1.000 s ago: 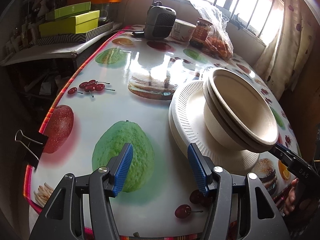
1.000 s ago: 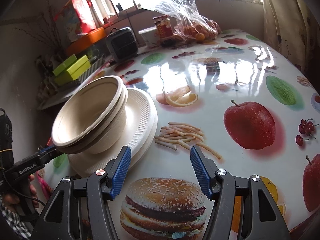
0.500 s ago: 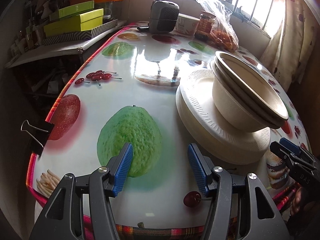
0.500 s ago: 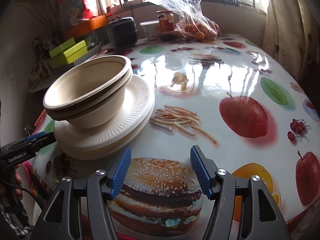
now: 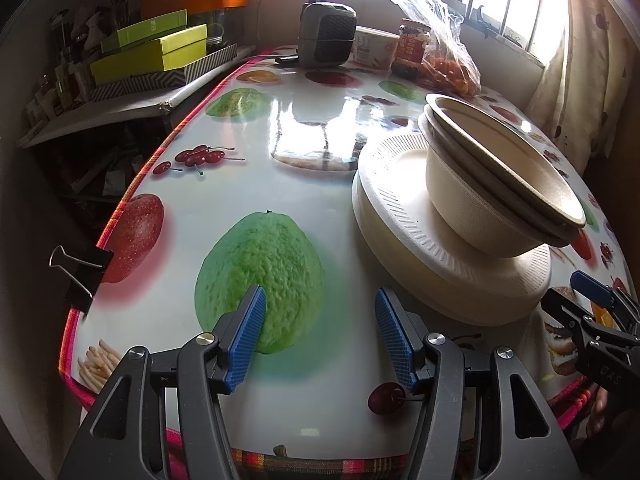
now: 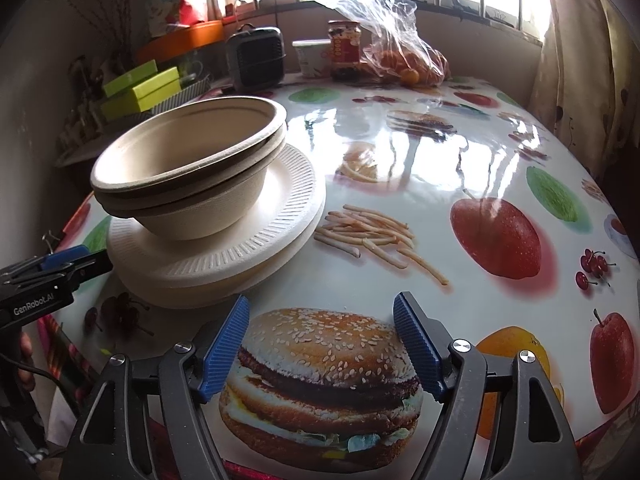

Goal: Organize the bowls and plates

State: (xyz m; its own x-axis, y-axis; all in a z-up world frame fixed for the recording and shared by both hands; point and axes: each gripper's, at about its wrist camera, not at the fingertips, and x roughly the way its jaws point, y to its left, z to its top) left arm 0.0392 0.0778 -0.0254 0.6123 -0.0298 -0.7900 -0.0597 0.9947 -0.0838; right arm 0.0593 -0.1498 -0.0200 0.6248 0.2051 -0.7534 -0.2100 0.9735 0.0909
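Two nested beige paper bowls [image 5: 472, 196] [image 6: 188, 168] sit upright on a stack of white paper plates [image 5: 384, 200] [image 6: 288, 216] on the fruit-print table. My left gripper [image 5: 320, 332] is open and empty, low over the table's near edge, left of the stack. My right gripper [image 6: 320, 344] is open and empty above the printed burger, right of the stack. The right gripper also shows in the left wrist view [image 5: 592, 312]. The left gripper also shows in the right wrist view [image 6: 52, 268].
At the table's far end stand a small dark heater [image 5: 326, 36] [image 6: 256, 60], a white tub [image 5: 372, 52], a jar [image 5: 412, 48] and a plastic bag of oranges [image 6: 404, 60]. Green boxes [image 5: 156, 52] lie on a side shelf. A binder clip [image 5: 80, 272] grips the tablecloth's left edge.
Both grippers have drawn back from the stack toward the table's near edge. The bowls, tilted and lifted a second ago, now rest level on the plates.
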